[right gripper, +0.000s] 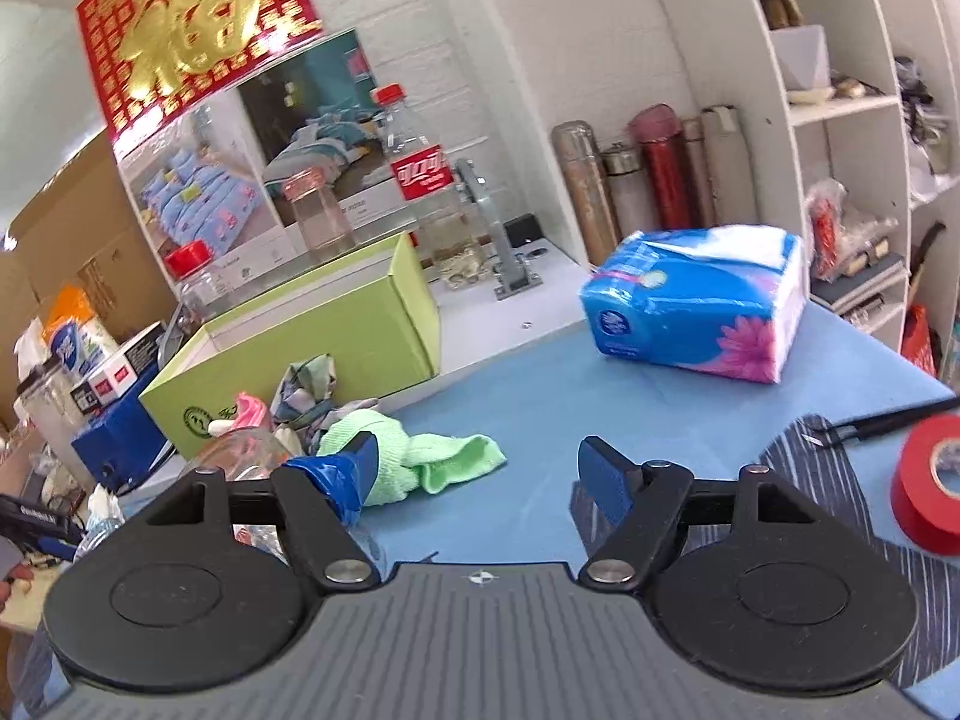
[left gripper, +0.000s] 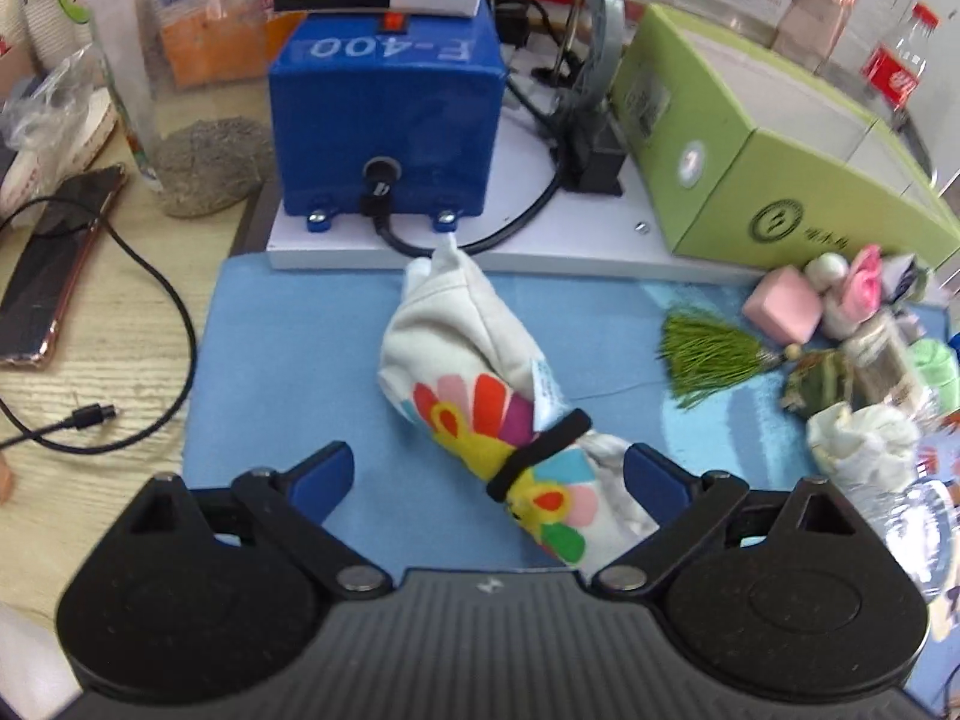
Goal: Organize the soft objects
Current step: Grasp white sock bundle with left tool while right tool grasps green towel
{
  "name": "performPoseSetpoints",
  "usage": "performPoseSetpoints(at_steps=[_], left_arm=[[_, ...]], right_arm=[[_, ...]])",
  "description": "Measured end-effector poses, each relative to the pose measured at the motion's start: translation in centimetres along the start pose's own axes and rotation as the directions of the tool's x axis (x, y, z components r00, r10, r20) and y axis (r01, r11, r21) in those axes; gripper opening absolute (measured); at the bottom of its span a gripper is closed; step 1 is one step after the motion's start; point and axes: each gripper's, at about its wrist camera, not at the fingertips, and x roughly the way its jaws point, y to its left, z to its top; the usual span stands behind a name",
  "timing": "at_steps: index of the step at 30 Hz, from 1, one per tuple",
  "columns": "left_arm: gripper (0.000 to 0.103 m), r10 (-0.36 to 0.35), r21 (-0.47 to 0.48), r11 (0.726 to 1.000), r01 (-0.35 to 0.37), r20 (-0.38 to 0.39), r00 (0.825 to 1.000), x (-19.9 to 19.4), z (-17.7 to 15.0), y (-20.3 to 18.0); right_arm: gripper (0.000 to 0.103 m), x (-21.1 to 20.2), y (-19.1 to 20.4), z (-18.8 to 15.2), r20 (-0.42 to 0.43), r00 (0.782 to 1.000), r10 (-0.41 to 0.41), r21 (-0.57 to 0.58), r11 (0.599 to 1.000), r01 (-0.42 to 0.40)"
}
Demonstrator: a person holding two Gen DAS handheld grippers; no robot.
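Where the blue mat (left gripper: 288, 360) lies on the table, a rolled white cloth (left gripper: 480, 384) with flower print, bound by a black band (left gripper: 537, 447), rests between the left gripper's (left gripper: 487, 474) wide-open fingers; contact with the right-hand finger cannot be told. Right gripper (right gripper: 477, 468) open, holding nothing, a green cloth (right gripper: 432, 459) just behind its left finger. Green box (right gripper: 312, 348) beyond.

Ahead: I see a blue F-400 machine (left gripper: 384, 138) on a white base.
Left: a phone (left gripper: 54, 264) and a black cable (left gripper: 150, 324) on the wood.
Right: a tissue pack (right gripper: 696, 306), red tape roll (right gripper: 930, 480), flasks (right gripper: 648, 180).
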Motion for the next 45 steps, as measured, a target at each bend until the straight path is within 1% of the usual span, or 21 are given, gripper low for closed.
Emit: performPoseSetpoints(at_steps=[2, 5, 6, 7, 9, 12, 14, 16, 19, 21, 22, 23, 25, 28, 30, 32, 35, 37, 40, 43, 45], left_arm=[[0.096, 0.005, -0.019, 1.000, -0.005, 0.017, 1.000, 0.3, 0.3, -0.9], [0.096, 0.059, -0.033, 0.998, -0.059, -0.003, 0.998, 2.1, 0.5, -1.5], [0.096, 0.082, -0.015, 0.997, -0.082, 0.013, 0.997, 2.4, 0.5, -1.8], [0.096, 0.101, 0.001, 0.995, -0.101, 0.011, 0.995, 2.6, 0.4, -2.0], [0.096, 0.112, 0.014, 0.994, -0.112, 0.012, 0.994, 2.7, 0.4, -2.2], [0.096, 0.126, 0.036, 0.991, -0.126, 0.008, 0.992, 2.9, 0.4, -2.5], [0.096, 0.141, 0.049, 0.989, -0.141, 0.009, 0.990, 3.1, 0.4, -2.8], [0.097, 0.156, 0.062, 0.986, -0.157, 0.007, 0.988, 3.5, 0.6, -3.2], [0.096, 0.156, 0.060, 0.986, -0.156, -0.002, 0.988, 3.7, 0.9, -3.2], [0.096, 0.154, 0.061, 0.986, -0.153, -0.008, 0.988, 3.7, 1.1, -3.1], [0.096, 0.152, 0.062, 0.987, -0.152, -0.010, 0.988, 3.8, 1.3, -3.1], [0.096, 0.152, 0.064, 0.986, -0.151, -0.010, 0.988, 3.9, 1.3, -3.1], [0.096, 0.149, 0.074, 0.986, -0.148, -0.004, 0.989, 3.9, 1.2, -3.1], [0.097, 0.141, 0.084, 0.986, -0.142, 0.009, 0.990, 3.8, 1.1, -3.0], [0.097, 0.140, 0.088, 0.986, -0.141, 0.017, 0.990, 3.8, 1.0, -3.0], [0.097, 0.138, 0.090, 0.986, -0.140, 0.023, 0.990, 3.7, 0.8, -3.0], [0.097, 0.131, 0.099, 0.986, -0.133, 0.029, 0.991, 3.6, 0.6, -2.9], [0.097, 0.128, 0.101, 0.986, -0.131, 0.030, 0.991, 3.6, 0.5, -2.8], [0.097, 0.131, 0.103, 0.986, -0.133, 0.028, 0.991, 3.6, 0.5, -2.9], [0.097, 0.135, 0.101, 0.986, -0.136, 0.021, 0.991, 3.7, 0.7, -3.0], [0.097, 0.134, 0.102, 0.986, -0.136, 0.022, 0.991, 3.7, 0.7, -3.0]], right_arm=[[0.060, 0.4, 0.7, 0.8, -0.003, 1.000, 0.017, -0.046, 0.999, -0.017], [0.060, 1.7, 1.4, 2.5, -0.020, 0.999, 0.038, -0.112, 0.993, -0.040], [0.060, 2.4, 1.6, 3.1, -0.034, 0.998, 0.045, -0.143, 0.988, -0.050], [0.060, 2.9, 1.8, 3.5, -0.053, 0.997, 0.053, -0.165, 0.984, -0.061], [0.060, 4.4, 2.0, 4.5, -0.119, 0.991, 0.061, -0.208, 0.974, -0.085], [0.060, 6.8, 3.1, 5.3, -0.180, 0.982, 0.065, -0.269, 0.957, -0.112], [0.060, 8.8, 3.8, 5.4, -0.233, 0.968, 0.093, -0.279, 0.947, -0.158], [0.060, 11.2, 4.3, 5.6, -0.284, 0.952, 0.111, -0.244, 0.952, -0.184], [0.060, 14.2, 5.4, 5.7, -0.367, 0.917, 0.156, -0.219, 0.944, -0.248], [0.060, 15.7, 5.7, 5.5, -0.438, 0.888, 0.139, -0.230, 0.938, -0.260], [0.060, 16.4, 5.6, 5.4, -0.474, 0.874, 0.108, -0.241, 0.939, -0.247], [0.060, 16.7, 5.4, 5.4, -0.497, 0.865, 0.069, -0.261, 0.939, -0.225], [0.060, 16.0, 4.2, 5.8, -0.499, 0.866, 0.042, -0.273, 0.940, -0.203], [0.061, 13.2, 1.8, 6.3, -0.464, 0.886, -0.003, -0.285, 0.947, -0.146], [0.061, 11.1, 0.0, 6.2, -0.429, 0.899, -0.088, -0.319, 0.946, -0.060], [0.061, 9.1, -1.4, 5.8, -0.389, 0.906, -0.165, -0.349, 0.937, 0.020], [0.061, 5.7, -2.7, 5.0, -0.358, 0.921, -0.154, -0.327, 0.944, 0.031], [0.061, 3.4, -3.1, 4.5, -0.321, 0.937, -0.138, -0.302, 0.953, 0.038], [0.061, 1.3, -2.8, 3.6, -0.282, 0.955, -0.094, -0.282, 0.959, 0.011], [0.062, 1.4, -1.6, 3.6, -0.215, 0.975, -0.051, -0.341, 0.940, -0.025], [0.062, 3.2, -0.8, 3.7, -0.203, 0.978, -0.051, -0.412, 0.910, -0.038]])
